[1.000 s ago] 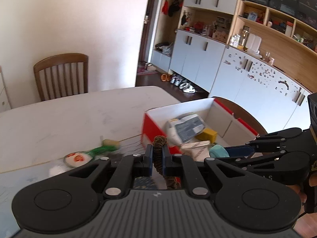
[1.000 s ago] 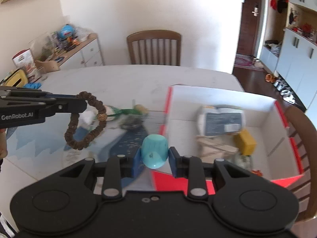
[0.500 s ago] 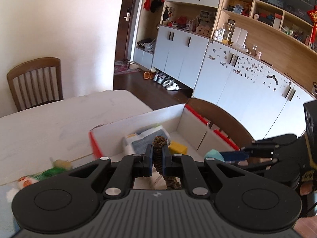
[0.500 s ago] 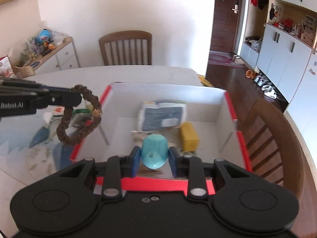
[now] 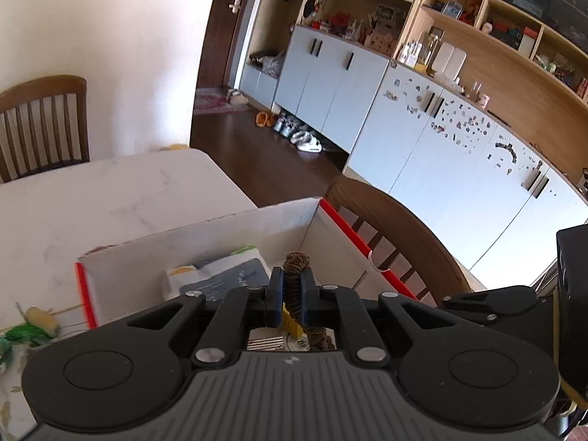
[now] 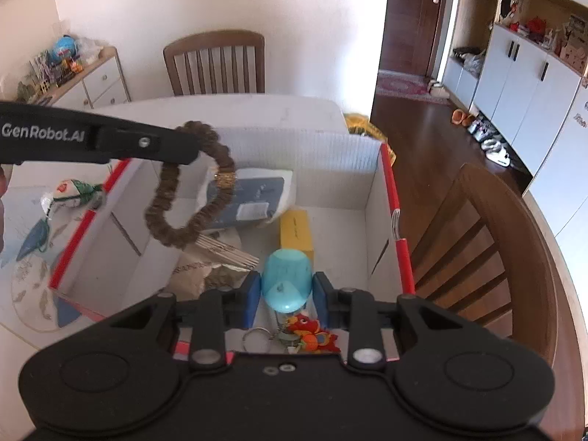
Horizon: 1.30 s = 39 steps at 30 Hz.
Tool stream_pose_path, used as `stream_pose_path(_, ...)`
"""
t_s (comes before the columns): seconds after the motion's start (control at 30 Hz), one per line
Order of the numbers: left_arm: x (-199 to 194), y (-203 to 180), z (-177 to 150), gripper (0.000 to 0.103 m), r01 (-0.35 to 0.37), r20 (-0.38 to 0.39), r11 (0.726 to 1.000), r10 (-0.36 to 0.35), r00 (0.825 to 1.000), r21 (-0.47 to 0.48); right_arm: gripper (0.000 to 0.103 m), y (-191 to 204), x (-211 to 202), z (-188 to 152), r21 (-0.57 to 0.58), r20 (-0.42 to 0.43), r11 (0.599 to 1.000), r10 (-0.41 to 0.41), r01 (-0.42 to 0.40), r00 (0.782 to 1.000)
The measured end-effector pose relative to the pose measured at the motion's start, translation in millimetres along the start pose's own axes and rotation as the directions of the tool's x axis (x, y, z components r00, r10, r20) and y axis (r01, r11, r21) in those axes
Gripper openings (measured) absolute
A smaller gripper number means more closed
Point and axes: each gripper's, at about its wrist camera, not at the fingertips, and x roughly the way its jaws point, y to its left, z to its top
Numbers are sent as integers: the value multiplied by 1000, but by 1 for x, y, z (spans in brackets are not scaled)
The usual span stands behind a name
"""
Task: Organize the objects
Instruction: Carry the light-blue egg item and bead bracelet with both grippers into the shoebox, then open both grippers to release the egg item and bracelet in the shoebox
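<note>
My left gripper [image 5: 291, 286] is shut on a brown bead bracelet [image 5: 296, 296]; in the right wrist view it [image 6: 189, 152] holds the bracelet [image 6: 191, 213] hanging above the white box with red rim [image 6: 398, 228]. My right gripper [image 6: 284, 290] is shut on a small blue cup [image 6: 286, 279], held over the box's near end. Inside the box lie a grey-blue packet [image 6: 253, 198], a yellow block [image 6: 296, 229], a paper bag [image 6: 198, 268] and a red keychain toy [image 6: 312, 334].
A wrapped snack with green tie [image 6: 71, 193] and a patterned mat [image 6: 33, 275] lie on the white table [image 5: 110, 198] left of the box. Wooden chairs stand at the table's far side [image 6: 217, 62] and right beside the box [image 6: 488, 242].
Both grippers moved right from over the table mat to above the box, carrying the bracelet and the blue cup. The box contents now lie directly beneath them.
</note>
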Motion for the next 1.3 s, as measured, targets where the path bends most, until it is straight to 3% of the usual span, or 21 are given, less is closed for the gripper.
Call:
stream_pose_path(0.57, 74, 21, -15, 9, -88, -180, 996, 83, 980, -15, 29, -2, 58, 2, -70, -128, 997, 36, -46, 991)
stream_pose_path(0.97, 90, 24, -22, 9, -139, -276, 989, 147, 950, 48, 29, -3, 81, 0, -90, -190, 995, 33, -51, 981)
stream_pose_path(1.3, 88, 27, -22, 11, -137, -295, 991, 135, 946, 14, 32, -4, 85, 3, -105, -189, 993, 33, -53, 982)
